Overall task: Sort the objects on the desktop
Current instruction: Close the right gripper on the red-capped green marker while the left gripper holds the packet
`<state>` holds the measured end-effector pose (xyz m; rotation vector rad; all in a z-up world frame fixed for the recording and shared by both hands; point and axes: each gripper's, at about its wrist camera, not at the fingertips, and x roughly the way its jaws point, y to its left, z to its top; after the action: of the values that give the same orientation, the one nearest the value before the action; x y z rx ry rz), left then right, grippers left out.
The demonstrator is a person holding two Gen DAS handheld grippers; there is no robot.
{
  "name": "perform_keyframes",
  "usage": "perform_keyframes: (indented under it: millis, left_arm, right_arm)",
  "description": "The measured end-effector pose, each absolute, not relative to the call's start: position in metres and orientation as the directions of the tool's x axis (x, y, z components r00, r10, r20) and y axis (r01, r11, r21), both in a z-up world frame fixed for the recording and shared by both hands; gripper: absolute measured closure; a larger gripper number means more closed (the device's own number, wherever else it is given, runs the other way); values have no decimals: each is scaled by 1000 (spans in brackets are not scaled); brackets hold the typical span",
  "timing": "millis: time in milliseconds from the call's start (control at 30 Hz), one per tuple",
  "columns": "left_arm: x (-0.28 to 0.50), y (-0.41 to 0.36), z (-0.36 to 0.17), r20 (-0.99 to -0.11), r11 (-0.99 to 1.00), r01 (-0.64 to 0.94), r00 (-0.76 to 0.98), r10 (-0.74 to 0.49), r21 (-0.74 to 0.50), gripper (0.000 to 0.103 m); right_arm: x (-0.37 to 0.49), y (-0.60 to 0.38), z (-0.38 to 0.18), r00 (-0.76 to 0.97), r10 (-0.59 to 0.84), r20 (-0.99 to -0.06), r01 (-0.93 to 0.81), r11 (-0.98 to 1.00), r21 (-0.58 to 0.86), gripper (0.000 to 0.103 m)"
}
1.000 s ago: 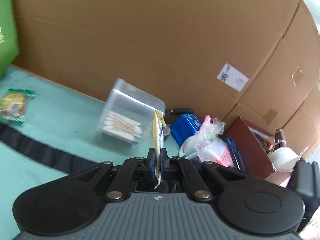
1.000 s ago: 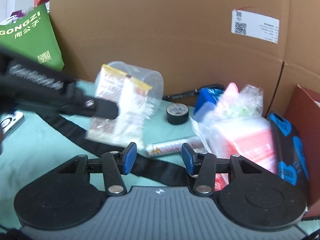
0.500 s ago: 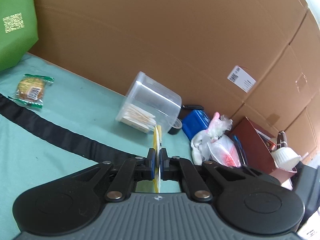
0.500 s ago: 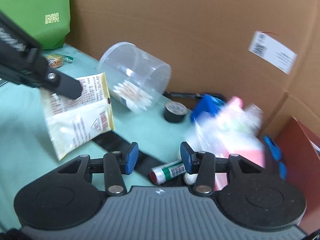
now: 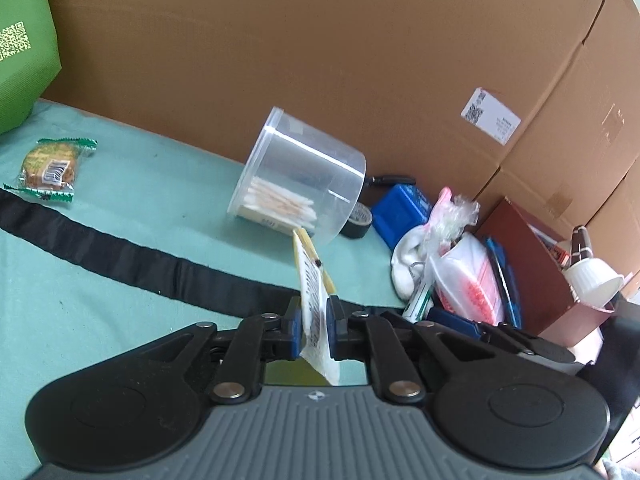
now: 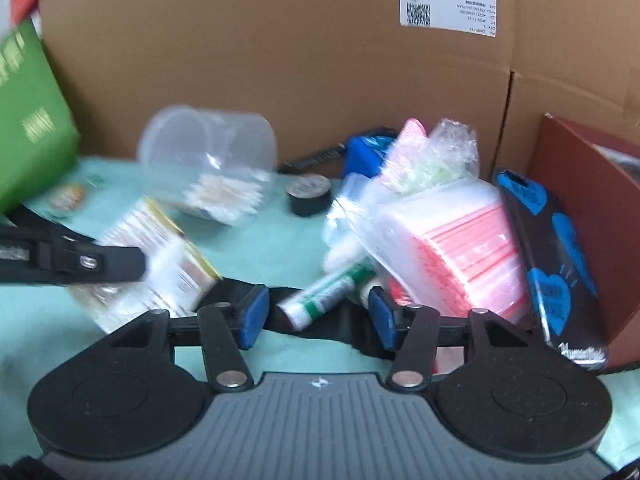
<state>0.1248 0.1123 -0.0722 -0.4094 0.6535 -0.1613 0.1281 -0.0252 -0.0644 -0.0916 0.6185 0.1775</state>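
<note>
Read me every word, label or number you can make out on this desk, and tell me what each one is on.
Nothing reads clearly enough to quote.
White label on the cardboard box: codes and upside-down print, too small.
Green bag: yellow square code, no legible words.
Black and blue box: white script, blurred.
Snack wrapper: too small.
Yellow-edged packet: fine print, too small.
Green and white tube: blurred.

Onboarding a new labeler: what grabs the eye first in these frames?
The packet standing on edge between the left gripper's jaws, which are opening, low in the left view. Behind it, a clear tub of cotton swabs lies tipped on the green cloth. At right, a heap topped by a bag of pink-edged pouches.
</note>
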Motion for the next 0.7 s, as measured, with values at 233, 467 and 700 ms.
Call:
perform_keyframes:
  millis: [233,467,700]
  left_arm:
    - [115,110,-71,-547,896,56,774,-317,-440,96]
    - [98,100,-72,-565,889,125,730,-384,-441,98]
    - [113,84,-71,-583,912,107,738,-339,-395,83]
  right_arm:
    - [105,-51,-60,778,196,-597,-210,977,48,81]
    - [51,-84,-52,711,245,-659,-298,954,34,86]
    - [42,-84,-51,715,239,-656,-315,949,3,81]
